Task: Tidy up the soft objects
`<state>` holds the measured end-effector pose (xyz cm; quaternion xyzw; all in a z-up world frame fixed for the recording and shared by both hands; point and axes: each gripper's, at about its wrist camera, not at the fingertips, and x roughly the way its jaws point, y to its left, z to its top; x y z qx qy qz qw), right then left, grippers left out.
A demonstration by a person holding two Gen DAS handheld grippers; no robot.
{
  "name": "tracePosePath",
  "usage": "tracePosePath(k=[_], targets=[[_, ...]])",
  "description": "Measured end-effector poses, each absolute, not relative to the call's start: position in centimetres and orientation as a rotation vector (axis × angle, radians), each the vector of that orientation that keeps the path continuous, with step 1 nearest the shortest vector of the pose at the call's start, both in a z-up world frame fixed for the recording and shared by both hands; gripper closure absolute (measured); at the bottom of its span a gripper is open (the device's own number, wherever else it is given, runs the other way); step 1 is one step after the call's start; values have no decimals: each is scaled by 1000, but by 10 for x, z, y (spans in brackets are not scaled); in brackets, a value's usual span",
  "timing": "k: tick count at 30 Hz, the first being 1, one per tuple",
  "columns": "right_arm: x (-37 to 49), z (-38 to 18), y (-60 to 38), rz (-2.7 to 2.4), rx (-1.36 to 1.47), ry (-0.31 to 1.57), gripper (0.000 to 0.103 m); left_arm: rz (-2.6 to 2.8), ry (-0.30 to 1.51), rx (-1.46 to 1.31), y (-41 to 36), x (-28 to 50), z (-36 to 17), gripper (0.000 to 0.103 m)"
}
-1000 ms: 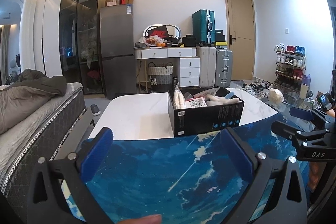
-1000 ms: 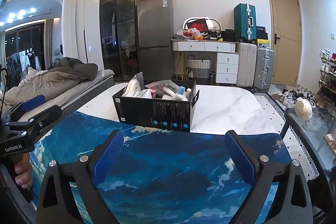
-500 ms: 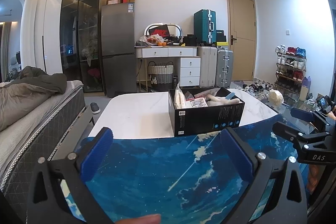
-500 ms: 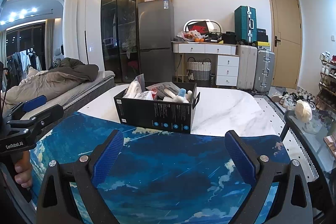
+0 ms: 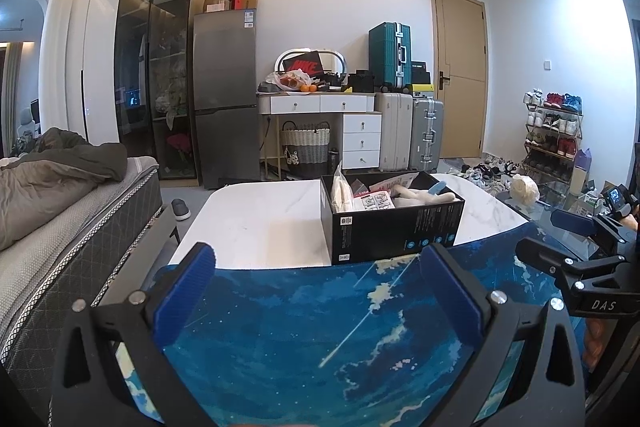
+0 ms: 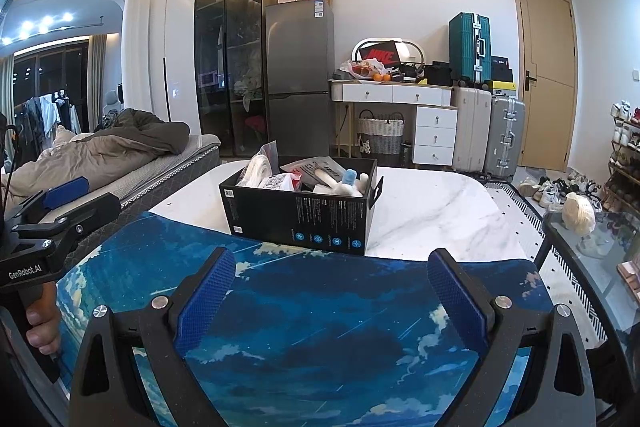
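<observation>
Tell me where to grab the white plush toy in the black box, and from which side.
Grip the white plush toy at its pale limb above the black box rim, coming from above; the box walls block side approaches. The right gripper seems nearest.

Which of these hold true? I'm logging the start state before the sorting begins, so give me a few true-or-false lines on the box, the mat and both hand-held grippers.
1. The black cardboard box stands on the white marble tabletop. True.
2. The box is empty. False: it holds a white plush toy with a blue part and plastic packets.
3. The left hand-held gripper is open and holds nothing. True.
4. The right hand-held gripper is shut on a packet. False: its jaws are spread, with nothing between them.
5. A blue starry-sky mat covers the table's near end. True.
</observation>
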<state>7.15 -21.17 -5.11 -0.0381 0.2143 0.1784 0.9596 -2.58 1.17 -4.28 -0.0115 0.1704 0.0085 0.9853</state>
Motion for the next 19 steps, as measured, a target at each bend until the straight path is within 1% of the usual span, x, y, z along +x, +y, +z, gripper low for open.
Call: tracePosePath(k=[19], targets=[[70, -51, -213, 365, -80, 431, 5, 24, 332, 2, 7, -26, -43, 0]])
